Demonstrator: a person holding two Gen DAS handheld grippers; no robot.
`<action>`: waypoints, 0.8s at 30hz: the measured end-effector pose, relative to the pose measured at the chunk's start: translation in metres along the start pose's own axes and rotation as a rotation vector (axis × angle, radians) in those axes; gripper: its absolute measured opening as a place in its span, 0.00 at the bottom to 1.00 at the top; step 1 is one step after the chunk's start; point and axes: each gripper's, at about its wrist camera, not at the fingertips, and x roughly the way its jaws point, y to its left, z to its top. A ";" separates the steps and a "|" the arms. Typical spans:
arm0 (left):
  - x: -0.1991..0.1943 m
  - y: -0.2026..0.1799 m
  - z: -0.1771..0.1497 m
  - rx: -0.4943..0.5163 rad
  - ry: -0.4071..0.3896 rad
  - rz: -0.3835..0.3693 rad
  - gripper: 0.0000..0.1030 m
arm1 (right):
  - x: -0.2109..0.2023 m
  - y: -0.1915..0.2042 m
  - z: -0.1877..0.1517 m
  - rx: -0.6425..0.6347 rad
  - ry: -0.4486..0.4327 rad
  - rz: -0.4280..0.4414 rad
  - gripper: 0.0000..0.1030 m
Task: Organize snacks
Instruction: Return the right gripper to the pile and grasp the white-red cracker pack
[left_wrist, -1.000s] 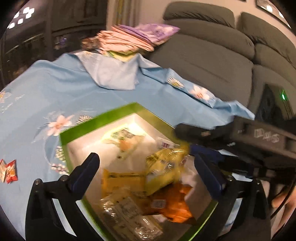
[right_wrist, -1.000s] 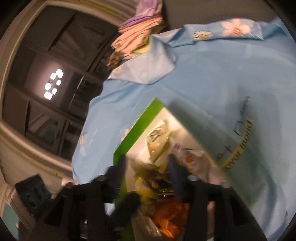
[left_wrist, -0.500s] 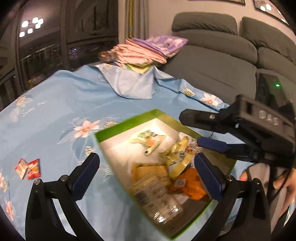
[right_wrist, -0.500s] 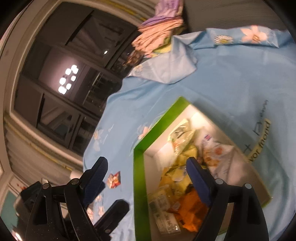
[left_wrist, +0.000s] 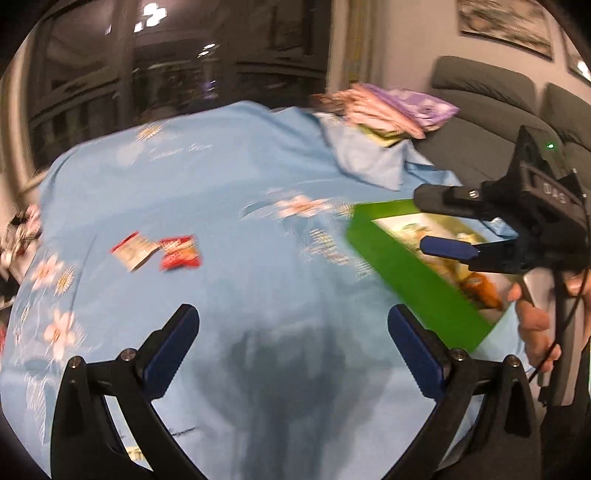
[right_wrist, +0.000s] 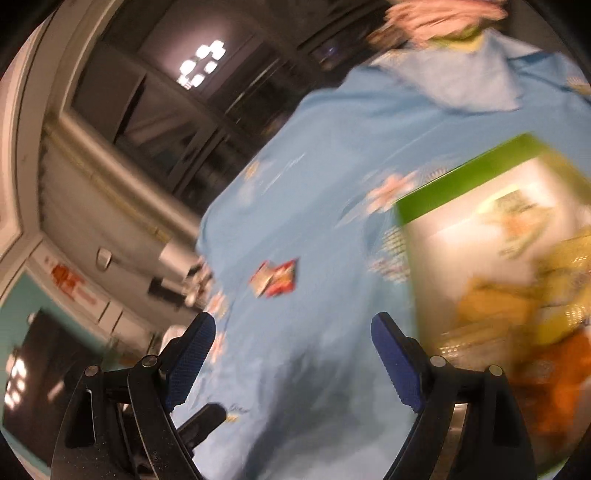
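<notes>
Two small red snack packets (left_wrist: 159, 251) lie side by side on the blue flowered tablecloth (left_wrist: 229, 177), ahead and left of my left gripper (left_wrist: 291, 332), which is open and empty above bare cloth. A green-rimmed box (left_wrist: 406, 273) holding yellow and orange snack bags sits at the right. My right gripper (left_wrist: 424, 221) hovers over that box's near corner, seen from the side. In the blurred right wrist view the right gripper (right_wrist: 293, 339) is open and empty, the red packets (right_wrist: 275, 278) lie ahead of it, and the green box (right_wrist: 461, 181) fills the right side.
A stack of folded pink and purple cloths (left_wrist: 388, 107) lies at the table's far edge by a grey sofa (left_wrist: 480, 88). A person's hand (left_wrist: 532, 321) holds the right gripper's handle. Dark windows (left_wrist: 184, 74) stand behind. Small dark items (left_wrist: 18, 236) sit at the left table edge.
Both grippers have swung left, away from over the box, toward the red packets. The right gripper's jaws went from narrow to wide, and the yellow bag that was between them lies in the box.
</notes>
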 end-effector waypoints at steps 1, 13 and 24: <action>-0.001 0.009 -0.005 -0.009 -0.001 0.006 1.00 | 0.012 0.007 -0.003 -0.010 0.025 0.010 0.85; -0.017 0.086 -0.042 -0.101 0.013 0.078 1.00 | 0.165 0.043 -0.023 -0.081 0.291 -0.134 0.85; -0.009 0.113 -0.040 -0.222 0.063 0.089 0.99 | 0.342 0.142 0.034 -0.363 0.409 -0.283 0.85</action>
